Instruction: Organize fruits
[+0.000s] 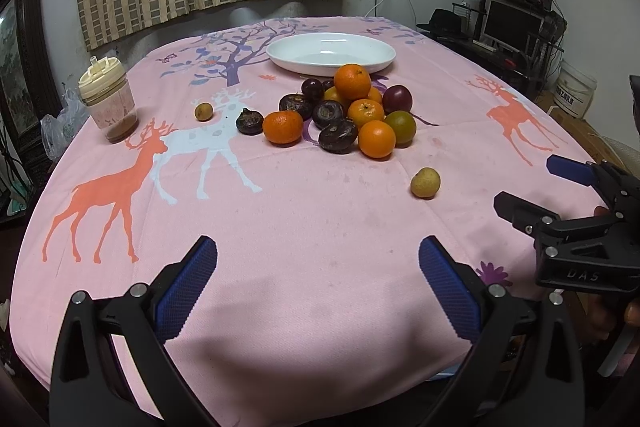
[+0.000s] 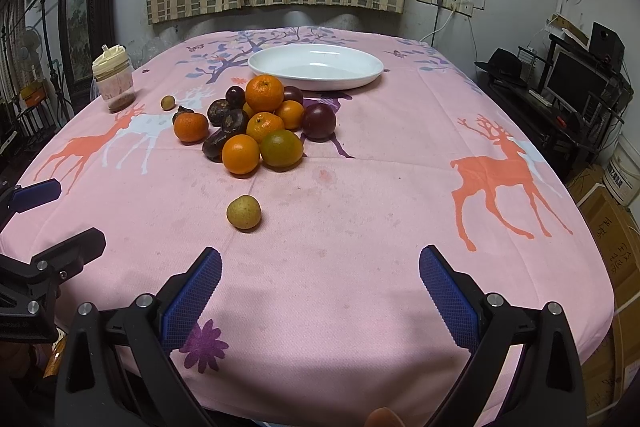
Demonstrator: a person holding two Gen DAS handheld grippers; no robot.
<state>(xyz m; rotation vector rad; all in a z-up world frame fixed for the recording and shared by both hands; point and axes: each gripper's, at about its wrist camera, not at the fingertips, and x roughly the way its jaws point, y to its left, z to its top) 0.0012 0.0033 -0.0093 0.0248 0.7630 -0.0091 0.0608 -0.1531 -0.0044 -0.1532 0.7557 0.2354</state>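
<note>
A heap of fruit (image 1: 352, 115) sits mid-table: orange mandarins, dark water chestnuts, purple passion fruits; it also shows in the right wrist view (image 2: 260, 123). An empty white oval plate (image 1: 331, 53) (image 2: 316, 66) lies just behind it. A small yellow-green fruit (image 1: 425, 182) (image 2: 243, 212) lies alone in front of the heap; another small one (image 1: 203, 111) (image 2: 167, 102) lies to the left. My left gripper (image 1: 318, 263) is open and empty over the near cloth. My right gripper (image 2: 320, 271) is open and empty, also seen in the left wrist view (image 1: 524, 183).
A lidded cup (image 1: 109, 103) (image 2: 113, 78) stands at the table's far left. The pink deer tablecloth (image 1: 304, 227) covers the table. A desk with a monitor (image 2: 576, 79) and boxes (image 2: 608, 227) stand to the right.
</note>
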